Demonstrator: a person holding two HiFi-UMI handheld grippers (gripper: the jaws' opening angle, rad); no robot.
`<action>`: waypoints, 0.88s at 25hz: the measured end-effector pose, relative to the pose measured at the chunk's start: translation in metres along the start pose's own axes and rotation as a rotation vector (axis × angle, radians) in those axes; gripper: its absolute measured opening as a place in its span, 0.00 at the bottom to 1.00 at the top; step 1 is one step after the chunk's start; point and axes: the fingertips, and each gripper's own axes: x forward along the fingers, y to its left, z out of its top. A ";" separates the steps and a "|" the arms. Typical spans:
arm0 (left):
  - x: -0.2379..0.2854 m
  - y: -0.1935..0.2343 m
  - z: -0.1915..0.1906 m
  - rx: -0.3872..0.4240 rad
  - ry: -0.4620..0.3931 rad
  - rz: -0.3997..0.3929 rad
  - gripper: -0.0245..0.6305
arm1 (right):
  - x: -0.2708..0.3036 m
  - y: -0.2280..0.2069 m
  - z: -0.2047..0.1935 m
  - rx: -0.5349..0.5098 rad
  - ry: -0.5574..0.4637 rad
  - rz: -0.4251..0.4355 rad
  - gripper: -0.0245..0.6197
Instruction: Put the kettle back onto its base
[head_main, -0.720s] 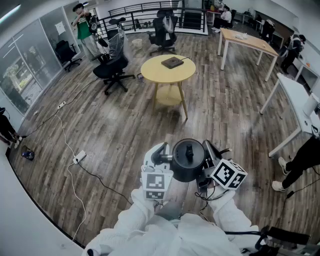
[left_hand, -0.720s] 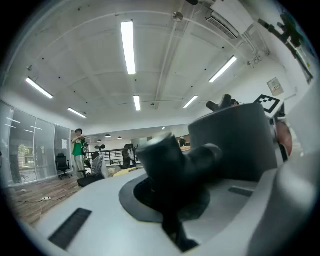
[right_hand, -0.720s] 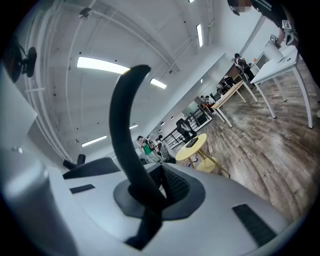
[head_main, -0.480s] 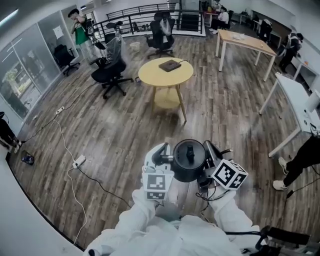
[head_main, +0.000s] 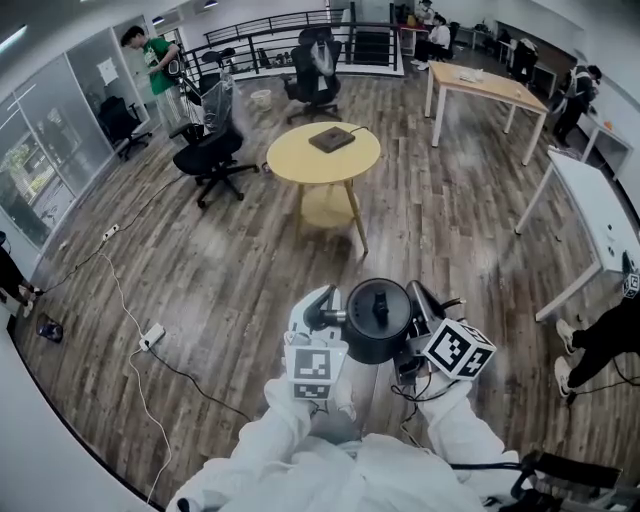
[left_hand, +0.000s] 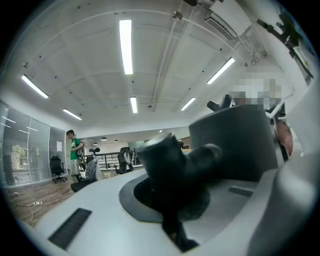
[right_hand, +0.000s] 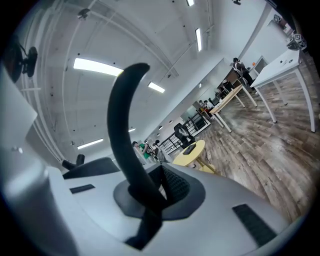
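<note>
Head view: kettle (head_main: 377, 318) is held in the air over the wood floor (head_main: 220, 270), close in front of the person. The left gripper (head_main: 322, 318) is at its left side and the right gripper (head_main: 420, 305) at its right. A round yellow table (head_main: 350, 160) stands well ahead and carries a dark flat slab (head_main: 331, 139), probably the base. Judged step: carrying. Next the kettle must reach the table, then be lowered level and centred on the slab.

Left gripper view: left gripper (left_hand: 170, 192) is clamped on a dark stub, likely the spout (left_hand: 170, 162), with the kettle body (left_hand: 235, 140) beside it.

Right gripper view: right gripper (right_hand: 150, 197) is closed narrow round the curved black handle (right_hand: 122, 130).

The slab is too small to confirm as the base, and the kettle's underside is hidden.
</note>
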 end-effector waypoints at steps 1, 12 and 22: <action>0.007 0.005 -0.001 0.001 0.000 0.001 0.03 | 0.009 -0.002 0.001 0.000 0.000 0.001 0.05; 0.106 0.057 0.006 -0.002 -0.004 0.006 0.03 | 0.113 -0.022 0.039 -0.008 0.003 0.006 0.05; 0.186 0.125 -0.005 -0.008 -0.004 0.002 0.03 | 0.220 -0.030 0.049 -0.008 0.012 0.014 0.05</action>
